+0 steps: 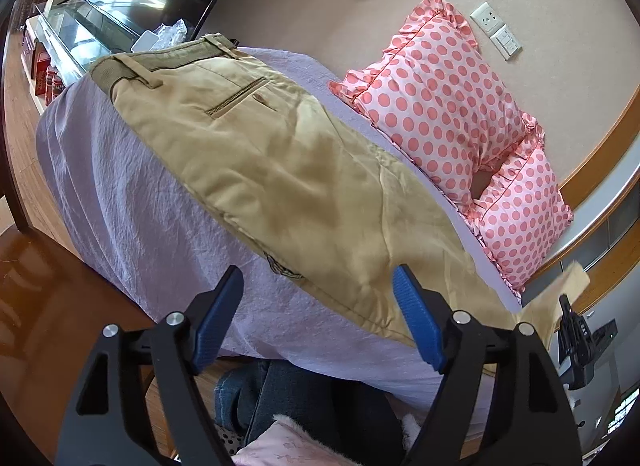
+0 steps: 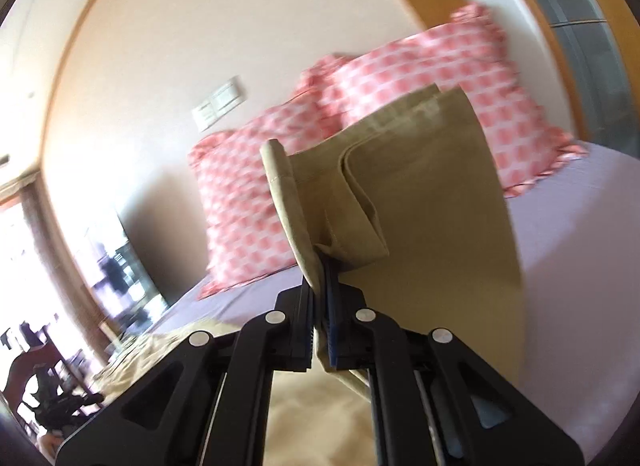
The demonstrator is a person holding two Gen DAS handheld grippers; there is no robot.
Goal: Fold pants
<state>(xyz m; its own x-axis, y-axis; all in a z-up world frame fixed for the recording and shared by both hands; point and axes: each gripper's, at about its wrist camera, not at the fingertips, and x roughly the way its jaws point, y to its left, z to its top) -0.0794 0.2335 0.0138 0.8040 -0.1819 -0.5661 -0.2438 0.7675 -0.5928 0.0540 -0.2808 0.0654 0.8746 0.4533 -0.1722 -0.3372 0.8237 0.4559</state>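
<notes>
r gripper [image 2: 320, 266] fingers clamp khaki pants [image 1: 280, 169] hem; l gripper [image 1: 318, 286] fingers wide, over bed [image 1: 132, 185].

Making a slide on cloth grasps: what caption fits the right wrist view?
Right hand-held gripper shut on the khaki pants, lifting the leg ends above the lilac bed.

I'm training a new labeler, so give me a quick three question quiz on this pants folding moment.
1. True or false: the right gripper is shut on the khaki pants.
2. The left gripper is: A) open, holding nothing; B) shut on a pillow; C) shut on the waistband.
3. Fill in: the polka-dot pillows are white and ____.

Key:
1. True; cloth is pinched between its fingers.
2. A; it hovers at the pants' near edge over the lavender sheet.
3. Pink.
</notes>
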